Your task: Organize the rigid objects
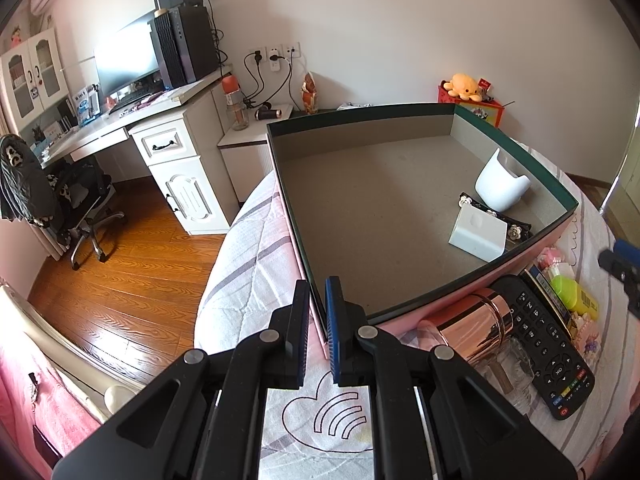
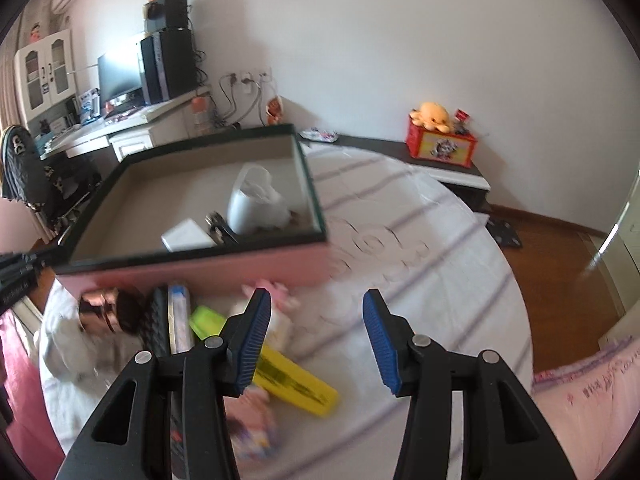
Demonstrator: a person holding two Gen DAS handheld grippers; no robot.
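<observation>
Striped bed (image 1: 248, 248), pink box (image 1: 460, 300), remote (image 1: 548, 344), yellow case (image 2: 296, 380)

Desk (image 1: 120, 120) w/ monitor (image 1: 124, 60), PC tower (image 1: 184, 44); office chair (image 1: 80, 208); orange plush (image 1: 464, 85) on red crate (image 2: 442, 146).

- Box (image 1: 516, 258): pink outside, dark green rim, grey-brown inside.
- Holder (image 1: 500, 188) and block (image 1: 478, 236) in it: white.
- Clip (image 1: 516, 229): black with white flowers.
- Cup (image 1: 480, 326): shiny rose-gold.
- Remote (image 1: 548, 344): black, coloured buttons.
- Case (image 1: 568, 292): lime green.
- Pack (image 2: 296, 380): yellow.
- Bedcover (image 1: 248, 256): white with grey and pink stripes.
- Pads (image 2: 254, 344): blue.
</observation>
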